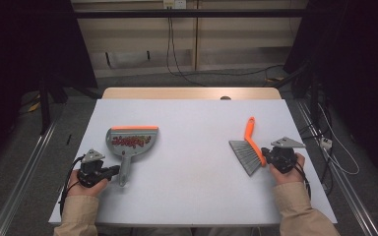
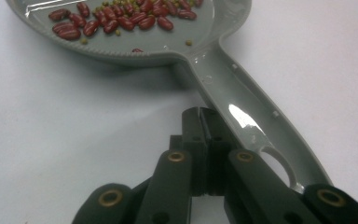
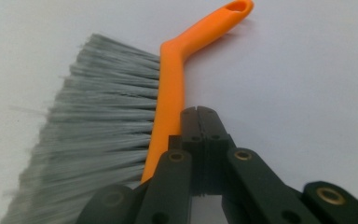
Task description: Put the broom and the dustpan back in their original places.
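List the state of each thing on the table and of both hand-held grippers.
Grey plastic dustpan: flat on table, loaded.
Red beans: heaped in the pan.
Orange-handled grey-bristled brush: lying flat.
Left hand-held gripper: shut, empty, beside the pan handle.
Right hand-held gripper: shut, empty, beside the brush.

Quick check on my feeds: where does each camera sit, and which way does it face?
High view: above the person's side, looking forward and down on the table; both forearms and tools show.
Left gripper view: on the left tool, facing the dustpan with beans.
Right gripper view: on the right tool, facing the brush.
Shared: dustpan and brush also show from above.
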